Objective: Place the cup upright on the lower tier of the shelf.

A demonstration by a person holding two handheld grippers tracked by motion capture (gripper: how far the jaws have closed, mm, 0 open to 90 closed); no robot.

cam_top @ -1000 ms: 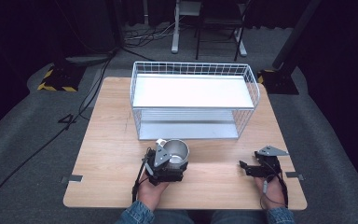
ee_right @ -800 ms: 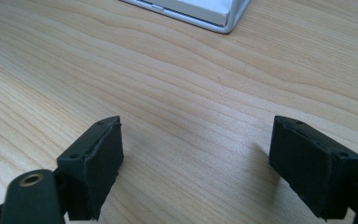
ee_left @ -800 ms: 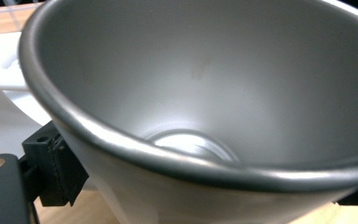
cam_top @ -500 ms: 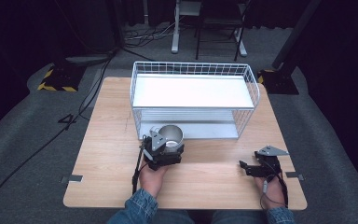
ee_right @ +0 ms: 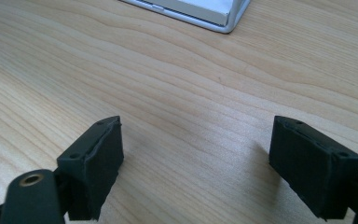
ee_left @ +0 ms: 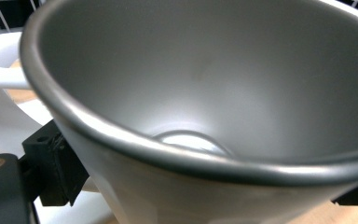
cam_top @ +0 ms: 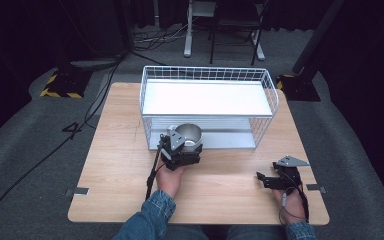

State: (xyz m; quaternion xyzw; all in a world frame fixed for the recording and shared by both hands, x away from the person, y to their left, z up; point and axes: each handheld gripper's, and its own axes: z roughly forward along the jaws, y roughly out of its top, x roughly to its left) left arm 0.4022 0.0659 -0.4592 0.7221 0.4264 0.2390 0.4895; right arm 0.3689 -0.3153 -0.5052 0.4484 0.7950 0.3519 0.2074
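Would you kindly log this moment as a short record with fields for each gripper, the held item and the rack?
left gripper: shut on the mug, raised at the rack's front
mug: grey inside, white outside, white handle, empty
right gripper: open, low over the table, holding nothing
wire rack: white, two shelves, at the table's far side
table: light wood

The setting reads as a recording studio or robotics lab rather than a home. A plain light wooden table stands alone on grey carpet, ringed by black curtains. Ahead of the jaws, beyond the table's far edge, black cables trail across the floor, yellow-and-black hazard tape marks a stand's foot, and white metal stand legs rise in the dark. Small grey tape strips mark the carpet just beside the table's near corners.
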